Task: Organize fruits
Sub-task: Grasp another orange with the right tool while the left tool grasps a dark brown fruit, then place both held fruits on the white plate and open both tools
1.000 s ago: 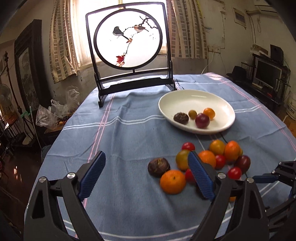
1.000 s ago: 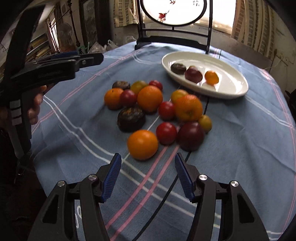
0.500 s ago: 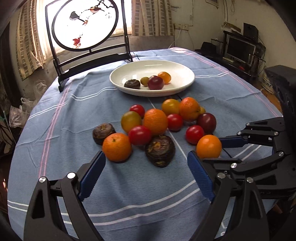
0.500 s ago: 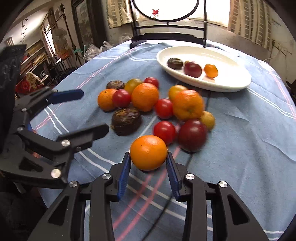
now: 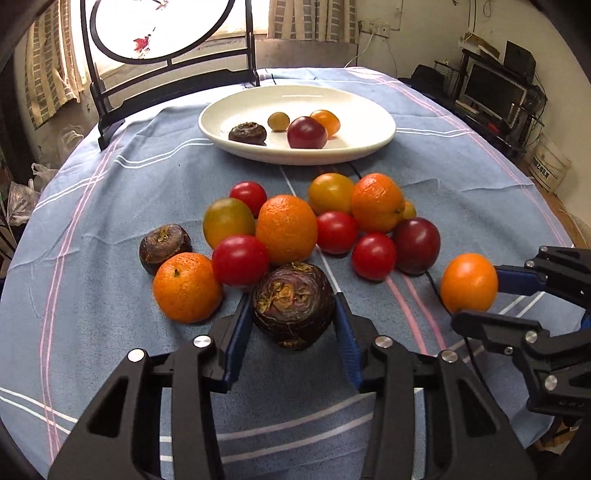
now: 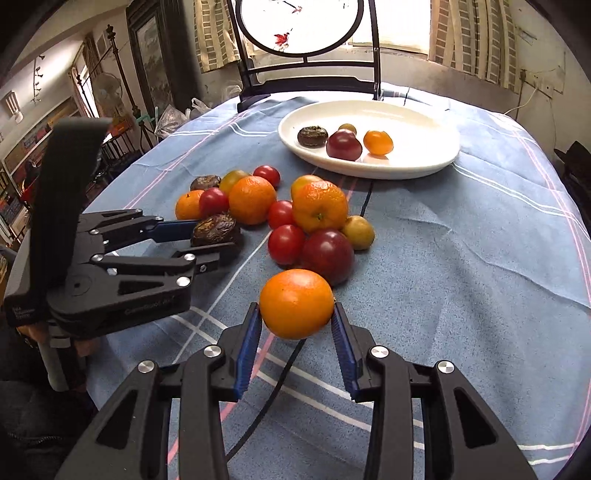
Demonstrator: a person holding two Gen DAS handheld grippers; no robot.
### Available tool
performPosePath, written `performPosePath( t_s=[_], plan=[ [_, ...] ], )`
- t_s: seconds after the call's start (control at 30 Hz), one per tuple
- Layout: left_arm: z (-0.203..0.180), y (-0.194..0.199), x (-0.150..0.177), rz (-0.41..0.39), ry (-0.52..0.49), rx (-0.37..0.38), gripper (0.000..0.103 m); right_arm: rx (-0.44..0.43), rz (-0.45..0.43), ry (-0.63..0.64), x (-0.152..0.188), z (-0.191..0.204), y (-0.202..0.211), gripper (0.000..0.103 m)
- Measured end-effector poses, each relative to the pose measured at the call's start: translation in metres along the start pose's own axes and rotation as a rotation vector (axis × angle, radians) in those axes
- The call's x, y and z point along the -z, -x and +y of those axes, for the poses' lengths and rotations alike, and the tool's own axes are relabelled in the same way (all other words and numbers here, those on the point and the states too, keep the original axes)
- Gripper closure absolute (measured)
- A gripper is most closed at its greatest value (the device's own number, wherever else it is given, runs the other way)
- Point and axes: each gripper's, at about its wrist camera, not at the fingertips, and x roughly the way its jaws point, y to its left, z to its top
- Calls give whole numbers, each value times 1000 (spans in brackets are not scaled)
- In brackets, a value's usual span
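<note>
My left gripper (image 5: 293, 314) is shut on a dark brown wrinkled fruit (image 5: 293, 304), at the near edge of a pile of oranges, red tomatoes and plums (image 5: 288, 227) on the blue cloth. My right gripper (image 6: 296, 319) is shut on an orange (image 6: 296, 302), just in front of the same pile (image 6: 317, 206). A white oval plate (image 5: 365, 144) behind the pile holds a dark fruit, a small yellow one, a plum and a small orange. The right gripper holding its orange (image 5: 469, 282) shows in the left wrist view, and the left gripper (image 6: 210, 236) in the right wrist view.
A black-framed round screen (image 5: 166, 33) stands on the table behind the plate (image 6: 443, 158). A thin black cable (image 6: 280, 369) runs across the cloth under the right gripper. Furniture and a monitor (image 5: 491, 88) stand beyond the table's edges.
Both grippers have moved in to the pile and shut: the left around the dark brown fruit, the right tighter on the orange.
</note>
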Motion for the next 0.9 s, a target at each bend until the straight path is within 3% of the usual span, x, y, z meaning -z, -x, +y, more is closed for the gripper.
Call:
performPosePath(
  t_s=[0.23, 0.47, 0.7, 0.9],
  plan=[
    [-5, 43, -30, -179, -30, -101, 60, 18, -82, 33, -28, 8, 15, 64],
    [8, 44, -93, -246, 48, -151, 60, 87, -208, 5, -80, -4, 25, 64],
    [16, 12, -143, -224, 37, -215, 60, 163, -229, -26, -134, -34, 3, 64],
    [31, -35, -171, -158, 41, -242, 60, 214, -178, -50, -171, -60, -41, 64]
  ],
)
